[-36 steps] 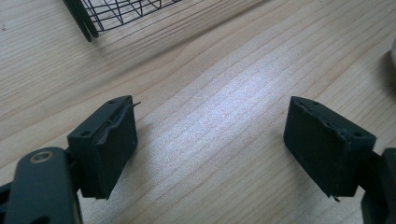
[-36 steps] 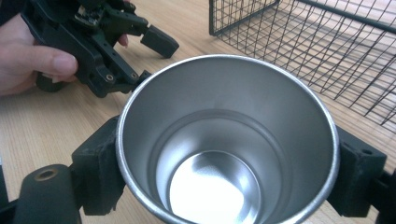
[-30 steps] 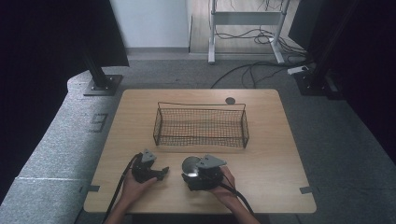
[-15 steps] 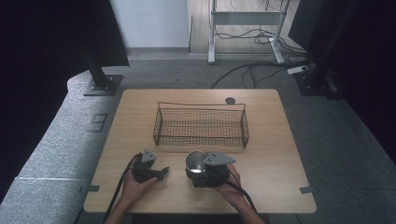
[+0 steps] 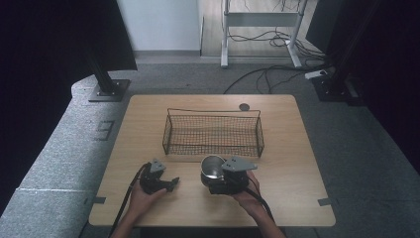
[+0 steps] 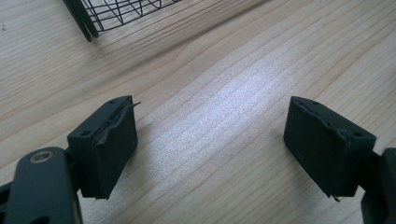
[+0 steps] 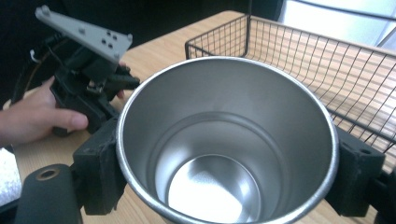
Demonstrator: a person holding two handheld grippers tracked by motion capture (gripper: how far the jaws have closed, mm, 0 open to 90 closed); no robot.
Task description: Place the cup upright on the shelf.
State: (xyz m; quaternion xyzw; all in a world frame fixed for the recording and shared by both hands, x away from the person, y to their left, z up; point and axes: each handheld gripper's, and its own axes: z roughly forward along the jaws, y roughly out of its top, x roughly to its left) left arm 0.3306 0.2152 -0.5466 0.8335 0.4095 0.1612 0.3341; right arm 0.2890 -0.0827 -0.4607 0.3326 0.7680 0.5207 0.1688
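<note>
A shiny steel cup (image 7: 226, 144) stands upright between the jaws of my right gripper (image 5: 214, 174), which is shut on its sides just in front of the wire basket (image 5: 213, 133). In the high view the cup (image 5: 213, 167) is near the basket's front wall, slightly above the table. My left gripper (image 5: 171, 183) rests on the table at the front left, held by a hand. Its jaws stand wide apart over bare wood, with nothing between the pads (image 6: 109, 142). From the right gripper view, the left gripper (image 7: 88, 88) shows beyond the cup.
The wooden table (image 5: 148, 114) carries the black wire basket in its middle. A small dark disc (image 5: 243, 106) lies behind the basket near the far edge. Grey carpet, stands and cables surround the table.
My right gripper has carried the cup a little forward and right, nearer the basket's front wall. The left gripper has stayed put.
</note>
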